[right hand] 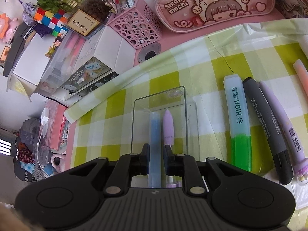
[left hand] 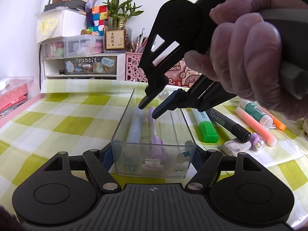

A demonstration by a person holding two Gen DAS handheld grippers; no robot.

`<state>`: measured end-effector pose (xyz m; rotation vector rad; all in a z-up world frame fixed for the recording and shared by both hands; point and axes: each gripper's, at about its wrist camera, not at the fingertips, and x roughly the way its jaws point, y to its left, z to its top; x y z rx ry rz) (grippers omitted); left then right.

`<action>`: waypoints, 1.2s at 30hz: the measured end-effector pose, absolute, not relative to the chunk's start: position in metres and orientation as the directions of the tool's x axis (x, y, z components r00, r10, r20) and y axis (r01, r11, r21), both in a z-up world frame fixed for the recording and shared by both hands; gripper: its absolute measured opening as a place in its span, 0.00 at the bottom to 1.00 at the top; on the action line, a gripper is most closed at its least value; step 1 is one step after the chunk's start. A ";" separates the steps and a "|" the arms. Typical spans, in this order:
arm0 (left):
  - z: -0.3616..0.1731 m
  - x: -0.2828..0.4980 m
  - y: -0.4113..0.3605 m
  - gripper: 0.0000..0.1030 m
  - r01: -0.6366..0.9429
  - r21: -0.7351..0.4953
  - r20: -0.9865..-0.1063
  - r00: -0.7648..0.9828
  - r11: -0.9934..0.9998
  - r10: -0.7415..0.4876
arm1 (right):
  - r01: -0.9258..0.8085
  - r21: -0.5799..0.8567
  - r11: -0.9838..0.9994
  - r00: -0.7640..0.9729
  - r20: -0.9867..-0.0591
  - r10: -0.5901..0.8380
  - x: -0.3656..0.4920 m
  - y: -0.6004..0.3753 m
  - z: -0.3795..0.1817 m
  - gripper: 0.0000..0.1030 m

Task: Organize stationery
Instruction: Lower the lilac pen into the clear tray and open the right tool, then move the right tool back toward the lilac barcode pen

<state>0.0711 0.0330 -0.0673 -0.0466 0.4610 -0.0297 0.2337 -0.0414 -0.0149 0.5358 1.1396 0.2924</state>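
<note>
Green-and-white checked tablecloth (left hand: 57,119) over a pink desk, cluttered drawers and a pink mesh pen cup (right hand: 134,28) at the back. Left gripper (left hand: 151,157) has its fingers clamped on the near end of the clear plastic box (left hand: 154,171); fingertips are mostly hidden behind the box walls. In the box, the blue pen (left hand: 133,129) lies on the left and a purple pen (left hand: 155,130) beside it, both lengthwise, pointing away from the camera; their far ends are blurred. Right gripper (left hand: 149,110), in a gloved hand (left hand: 250,57), reaches down into the box and blocks the pencil case behind. Right wrist view: right gripper (right hand: 156,152) straddles the blue pen (right hand: 155,134), fingers nearly together, a slim gap on the pen's right side, so not clamping. The pen's near end is hidden under the gripper body. Right of the box, roughly parallel, are a green highlighter (right hand: 238,119), black whiteboard marker (right hand: 269,123), a second purple pen (right hand: 283,119), a peach highlighter cut off at the edge.
</note>
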 end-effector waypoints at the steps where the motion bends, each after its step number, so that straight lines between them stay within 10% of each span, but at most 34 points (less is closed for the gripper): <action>1: -0.067 0.072 0.033 0.72 0.017 -0.053 -0.444 0.895 0.998 -0.039 | 0.039 0.547 0.836 0.404 -0.774 0.488 0.233 -0.042 -0.013 0.23; 22: -0.067 0.077 0.033 0.72 0.013 -0.050 -0.466 0.884 0.999 -0.035 | -0.140 0.469 0.872 0.704 -0.572 0.421 0.167 -0.094 0.026 0.66; 36: -0.068 0.078 0.030 0.71 -0.002 -0.039 -0.479 0.877 0.999 -0.018 | -0.149 0.323 0.934 0.793 -0.526 0.308 0.137 -0.131 0.004 0.75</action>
